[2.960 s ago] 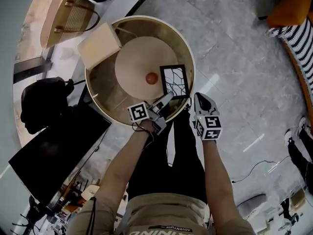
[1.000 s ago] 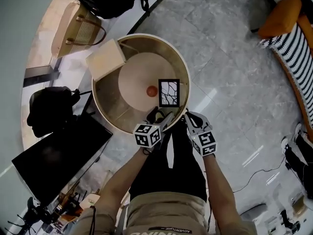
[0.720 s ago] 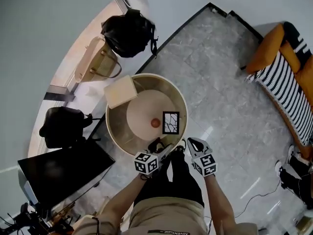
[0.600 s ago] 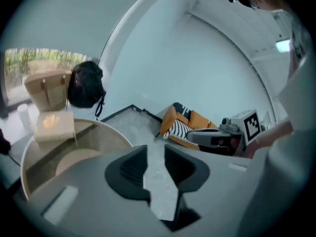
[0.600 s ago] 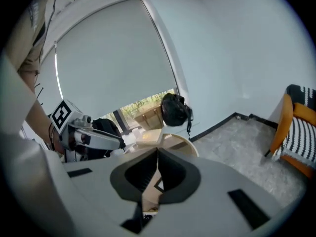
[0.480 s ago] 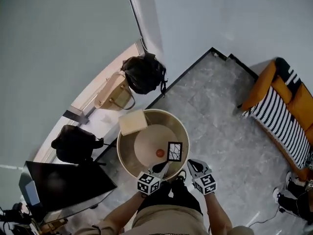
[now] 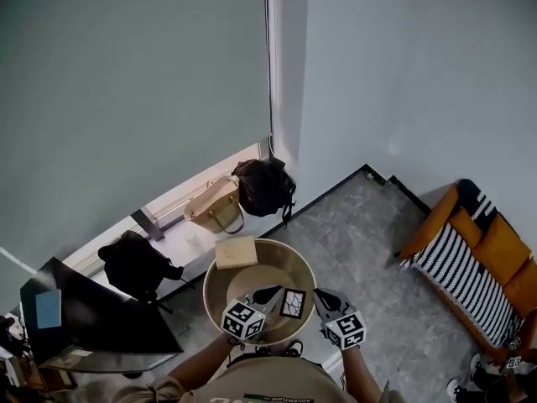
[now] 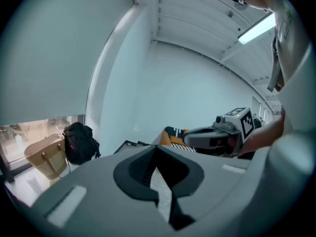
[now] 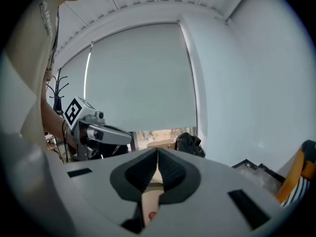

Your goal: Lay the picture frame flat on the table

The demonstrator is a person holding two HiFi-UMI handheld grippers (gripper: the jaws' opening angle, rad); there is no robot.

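The black picture frame (image 7: 292, 303), with a white branch print, looks flat on the round tan table (image 7: 220, 282), near its front edge. My left gripper (image 7: 274, 293) hangs just left of the frame with its jaws shut and nothing between them. In the left gripper view the left gripper (image 8: 157, 148) points at the room and wall. My right gripper (image 7: 320, 295) sits just right of the frame, also shut and empty. In the right gripper view the right gripper (image 9: 157, 153) shows the tabletop and a small red ball (image 9: 150, 215) through the slit below its tips.
A pale wooden box (image 7: 236, 252) rests on the table's far rim. Beyond it, a tan handbag (image 7: 215, 206) and a black backpack (image 7: 264, 185) stand by the window. A black bag (image 7: 134, 263) and a dark screen (image 7: 92, 317) are at left, an orange striped sofa (image 7: 470, 259) at right.
The head view has swung up and back, so the table now looks small and low in the picture. Both grippers stay by the table's near edge. The frame has not moved.
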